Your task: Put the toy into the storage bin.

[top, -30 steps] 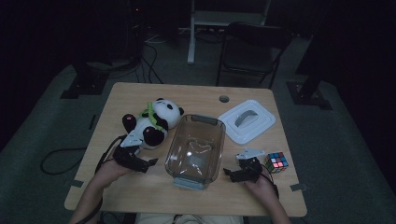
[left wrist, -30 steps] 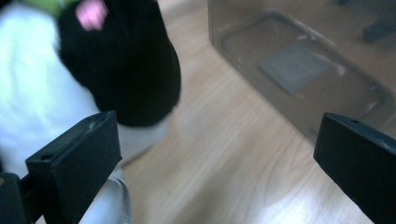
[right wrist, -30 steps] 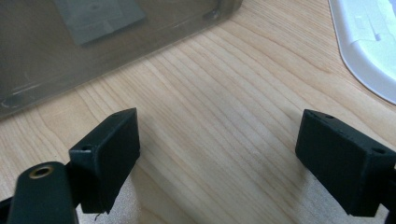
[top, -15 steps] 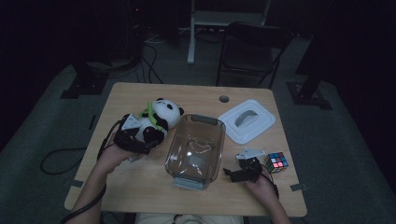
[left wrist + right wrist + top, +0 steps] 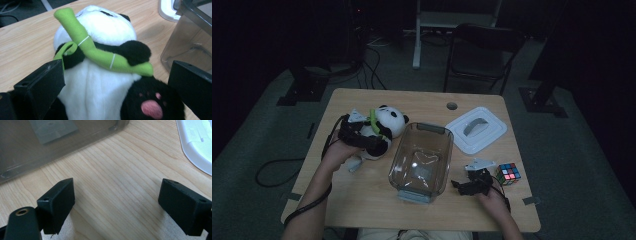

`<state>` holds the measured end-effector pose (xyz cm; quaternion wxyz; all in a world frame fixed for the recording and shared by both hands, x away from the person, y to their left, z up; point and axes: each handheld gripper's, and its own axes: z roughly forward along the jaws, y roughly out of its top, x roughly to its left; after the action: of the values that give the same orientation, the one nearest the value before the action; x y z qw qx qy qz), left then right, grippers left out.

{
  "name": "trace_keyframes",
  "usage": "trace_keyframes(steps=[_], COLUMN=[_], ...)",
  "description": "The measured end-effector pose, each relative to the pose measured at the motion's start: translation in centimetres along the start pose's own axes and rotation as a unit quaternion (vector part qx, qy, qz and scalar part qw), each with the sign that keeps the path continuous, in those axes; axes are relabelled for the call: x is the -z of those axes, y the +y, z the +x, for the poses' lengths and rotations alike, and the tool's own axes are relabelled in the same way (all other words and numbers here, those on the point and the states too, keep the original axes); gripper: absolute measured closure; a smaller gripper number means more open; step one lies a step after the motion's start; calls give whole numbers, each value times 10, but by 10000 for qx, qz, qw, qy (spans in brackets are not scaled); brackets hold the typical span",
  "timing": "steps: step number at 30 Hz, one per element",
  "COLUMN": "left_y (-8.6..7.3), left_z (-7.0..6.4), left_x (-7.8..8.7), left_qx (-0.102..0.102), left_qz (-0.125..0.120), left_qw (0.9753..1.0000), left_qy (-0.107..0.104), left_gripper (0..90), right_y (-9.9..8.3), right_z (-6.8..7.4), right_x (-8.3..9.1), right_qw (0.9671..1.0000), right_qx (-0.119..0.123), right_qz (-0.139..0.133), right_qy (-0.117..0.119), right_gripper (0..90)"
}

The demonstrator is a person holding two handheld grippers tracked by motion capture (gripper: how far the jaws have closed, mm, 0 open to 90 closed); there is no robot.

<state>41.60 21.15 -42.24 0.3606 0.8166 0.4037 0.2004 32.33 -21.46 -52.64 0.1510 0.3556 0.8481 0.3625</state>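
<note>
Jaws of left gripper spread wide, flanking plush panda lying on tabletop at 9 o'clock of clear bin; right gripper jaws released over bare wood.

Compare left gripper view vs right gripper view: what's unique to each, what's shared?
Left gripper view alone: the plush panda with a green bamboo stalk across its chest, sitting between the open jaws of the left gripper.

Right gripper view alone: bare wooden table between the open jaws of the right gripper, nothing held.

Both: the clear plastic container and an edge of its white lid, on the same tabletop.
</note>
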Motion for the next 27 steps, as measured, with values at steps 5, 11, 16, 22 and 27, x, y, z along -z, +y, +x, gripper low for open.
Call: trace_keyframes(steps=[5, 11, 16, 22, 27], left_y=[8, 15, 18, 21, 18], left_z=[7, 24, 28, 31, 42], left_x=[-8, -17, -25, -31, -32], left_qx=[97, 338, 372, 606, 1088], left_qz=[61, 111, 218, 355, 258], left_qw=[9999, 9991, 9990, 9975, 9937], left_qy=[99, 215, 150, 74, 100], left_gripper=[14, 58, 98, 276, 279], right_y=[0, 0, 0, 0, 0], right_z=[0, 0, 0, 0, 0], right_x=[0, 0, 0, 0, 0], right_qw=[10000, 10000, 10000, 10000, 10000], right_qx=[-1, -1, -2, -28, -30], right_qz=[0, 0, 1, -1, -3], right_qy=[-1, 0, 1, -26, -23], right_gripper=[134, 134, 134, 134, 134])
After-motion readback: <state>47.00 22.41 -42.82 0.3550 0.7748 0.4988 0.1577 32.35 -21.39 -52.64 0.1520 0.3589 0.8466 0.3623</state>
